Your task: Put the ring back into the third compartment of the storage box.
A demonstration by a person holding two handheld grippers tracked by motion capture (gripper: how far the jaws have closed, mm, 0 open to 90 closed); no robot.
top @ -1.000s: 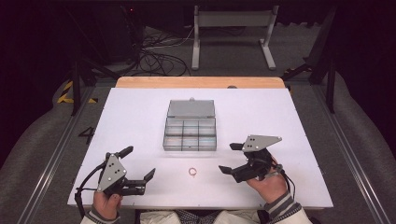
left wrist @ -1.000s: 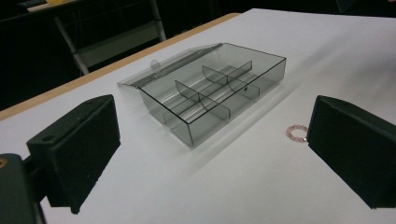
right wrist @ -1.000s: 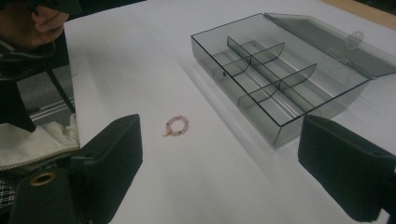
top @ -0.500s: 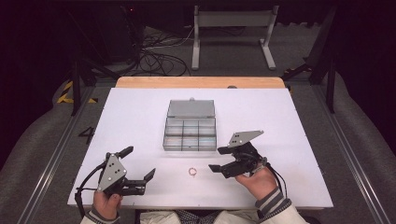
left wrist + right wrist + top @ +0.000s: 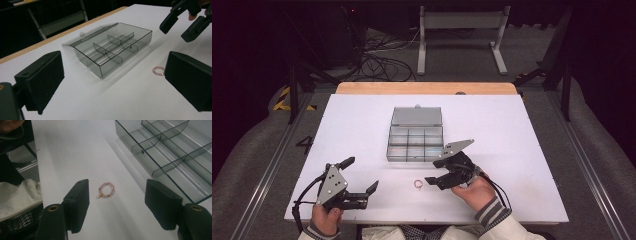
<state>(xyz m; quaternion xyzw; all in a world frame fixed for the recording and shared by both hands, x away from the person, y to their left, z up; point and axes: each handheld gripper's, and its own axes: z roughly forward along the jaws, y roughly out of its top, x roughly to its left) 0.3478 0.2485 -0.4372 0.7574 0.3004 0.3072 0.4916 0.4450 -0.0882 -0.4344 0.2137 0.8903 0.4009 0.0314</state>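
White counter (image 5: 362, 125) ahead: your right gripper (image 5: 117, 202), jaws spread, frames the untouched bead ring (image 5: 106, 190); left gripper (image 5: 360, 176) (also open) idles at 7 o'clock, the compartment box (image 5: 416, 142) seemingly empty.

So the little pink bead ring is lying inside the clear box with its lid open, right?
Not quite. The pink bead ring lies on the white table, outside the clear box. The lid is open. The right gripper view shows it between the open right tongs.

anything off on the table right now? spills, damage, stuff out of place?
Nothing stands out. The clear organizer box sits square with its lid open and compartments empty. The only loose item is a small pink bead ring on the table in front of it, intact.
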